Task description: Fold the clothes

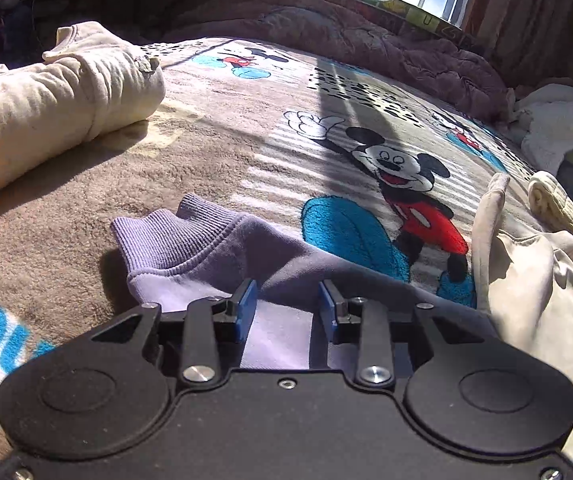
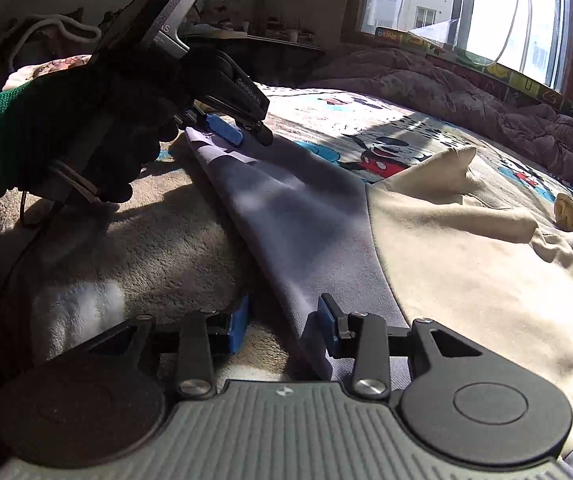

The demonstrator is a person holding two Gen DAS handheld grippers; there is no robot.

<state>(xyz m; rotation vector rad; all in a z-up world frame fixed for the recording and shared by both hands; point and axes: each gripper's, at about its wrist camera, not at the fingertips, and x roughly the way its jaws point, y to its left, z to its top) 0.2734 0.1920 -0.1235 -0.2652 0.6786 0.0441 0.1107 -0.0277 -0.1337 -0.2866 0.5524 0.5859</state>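
A cream sweatshirt with lavender sleeves lies on the Mickey Mouse blanket (image 1: 246, 152). In the left wrist view my left gripper (image 1: 286, 304) is open, its blue pads either side of the lavender sleeve (image 1: 270, 256), just behind the ribbed cuff (image 1: 158, 240). The cream body (image 1: 534, 280) lies to the right. In the right wrist view my right gripper (image 2: 282, 324) is open over the sleeve's near edge (image 2: 298, 216), where it meets the cream body (image 2: 466, 260). The left gripper (image 2: 230, 130) shows there at the sleeve's far end, held by a gloved hand.
A rolled cream garment (image 1: 62, 96) lies at the far left of the bed. A mauve quilt (image 1: 366, 36) is bunched along the window side. Loose clothes (image 1: 554, 128) pile at the right edge. A knitted cream piece (image 1: 558, 204) lies near the sweatshirt.
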